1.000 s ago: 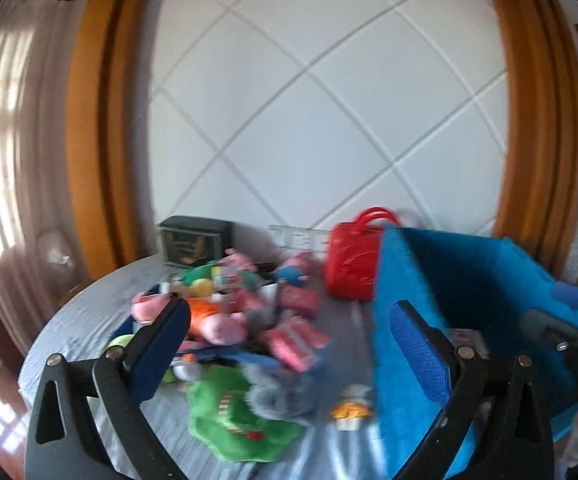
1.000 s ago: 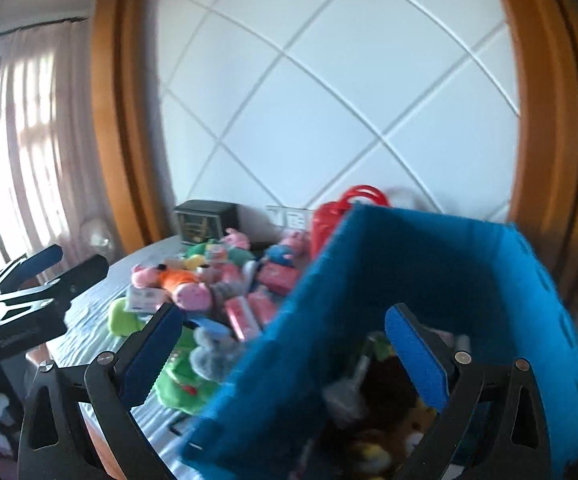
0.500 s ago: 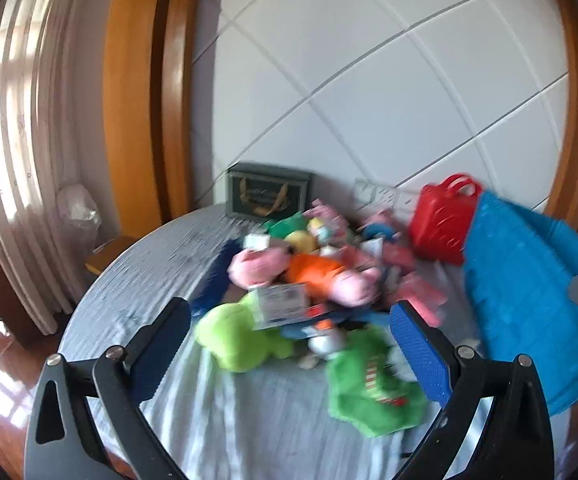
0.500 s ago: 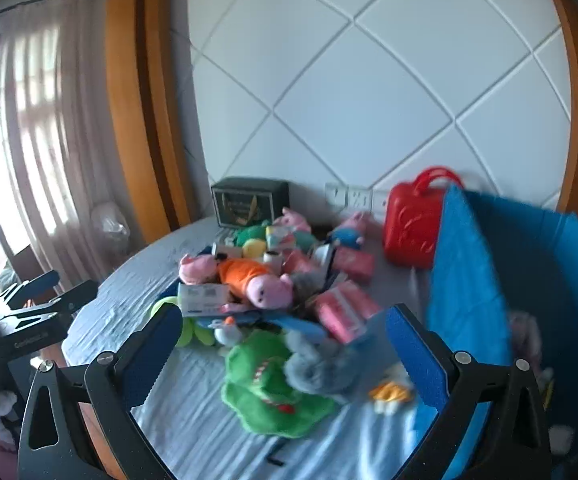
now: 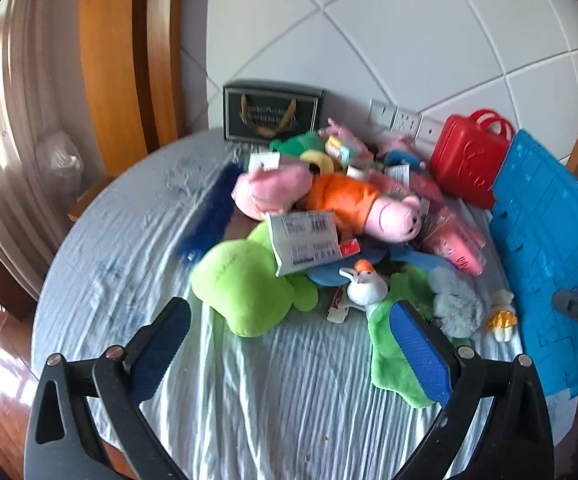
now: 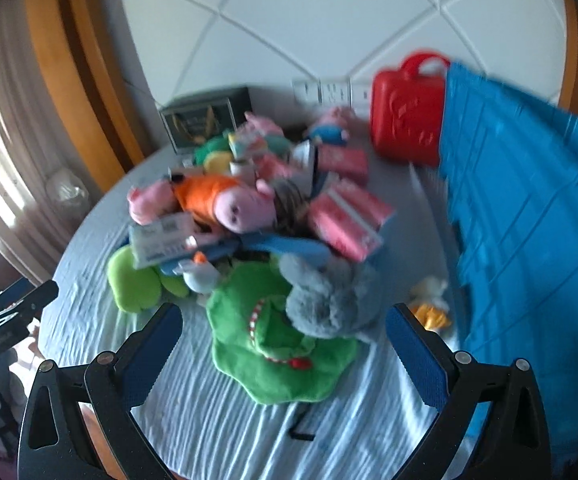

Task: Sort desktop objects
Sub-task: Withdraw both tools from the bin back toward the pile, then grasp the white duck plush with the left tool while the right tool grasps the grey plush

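Now: approach step, nothing grasped.
Both claws, left (image 5: 289, 340) and right (image 6: 281, 344), gape empty over the toy pile (image 5: 329, 216) on the counter (image 5: 129, 240); blue bin (image 6: 529, 220) at right. Next: descend onto grey plush (image 6: 329, 300).

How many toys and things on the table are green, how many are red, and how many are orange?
Green: 3 (lime plush, flat green plush, dark green plush)
Red: 1 (red case)
Orange: 1 (pig plush in an orange top)
Total: 5, counting only what shows clearly; smaller bits buried in the pile are too hidden to tell.
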A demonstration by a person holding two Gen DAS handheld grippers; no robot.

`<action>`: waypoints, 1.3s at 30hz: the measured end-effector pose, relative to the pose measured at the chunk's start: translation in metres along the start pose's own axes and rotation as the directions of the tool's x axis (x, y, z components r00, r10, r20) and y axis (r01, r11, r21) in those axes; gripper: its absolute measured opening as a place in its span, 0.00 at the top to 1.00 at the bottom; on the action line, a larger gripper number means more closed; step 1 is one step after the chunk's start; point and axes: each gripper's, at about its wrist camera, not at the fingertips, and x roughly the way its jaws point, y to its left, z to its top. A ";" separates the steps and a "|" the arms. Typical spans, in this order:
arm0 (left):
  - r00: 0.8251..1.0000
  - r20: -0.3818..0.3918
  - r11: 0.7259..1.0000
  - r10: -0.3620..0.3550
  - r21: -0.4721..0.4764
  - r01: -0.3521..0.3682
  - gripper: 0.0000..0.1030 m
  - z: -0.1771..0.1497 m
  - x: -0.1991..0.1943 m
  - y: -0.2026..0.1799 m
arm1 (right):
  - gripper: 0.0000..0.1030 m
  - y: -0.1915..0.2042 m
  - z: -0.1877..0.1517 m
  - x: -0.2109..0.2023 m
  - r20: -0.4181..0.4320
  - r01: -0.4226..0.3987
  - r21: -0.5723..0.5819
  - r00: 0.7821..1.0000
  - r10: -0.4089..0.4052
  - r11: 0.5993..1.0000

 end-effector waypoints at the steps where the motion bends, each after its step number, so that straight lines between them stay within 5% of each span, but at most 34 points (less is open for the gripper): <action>1: 1.000 -0.017 1.000 0.004 -0.005 -0.004 0.02 0.000 0.009 -0.002 | 0.00 -0.007 -0.001 0.013 -0.028 0.002 0.003 1.000 -0.002 1.000; 9: 0.987 -0.159 1.000 -0.010 0.004 0.010 0.02 -0.007 0.094 -0.046 | 0.00 -0.050 -0.006 0.086 -0.158 0.003 0.035 0.987 0.002 0.999; 20: 0.968 -0.249 0.995 -0.027 0.084 0.049 0.05 -0.008 0.187 -0.090 | 0.00 -0.074 -0.013 0.139 -0.247 0.034 0.140 0.969 0.001 0.990; 31: 0.940 -0.282 0.980 -0.192 0.001 0.201 0.06 -0.002 0.241 -0.088 | 0.00 -0.079 -0.006 0.204 -0.301 0.020 0.249 0.952 0.058 0.968; 34: 0.925 -0.298 0.971 -0.234 -0.023 0.238 0.18 0.002 0.243 -0.085 | 0.00 -0.081 -0.011 0.224 -0.338 0.024 0.271 0.938 0.072 0.962; 35: 0.919 -0.299 0.965 -0.256 -0.023 0.262 0.29 0.004 0.239 -0.084 | 0.00 -0.082 -0.013 0.227 -0.343 0.019 0.278 0.936 0.080 0.960; 39: 0.922 -0.294 0.961 -0.254 0.027 0.274 0.52 0.006 0.223 -0.080 | 0.00 -0.082 -0.014 0.225 -0.329 0.011 0.276 0.941 0.084 0.961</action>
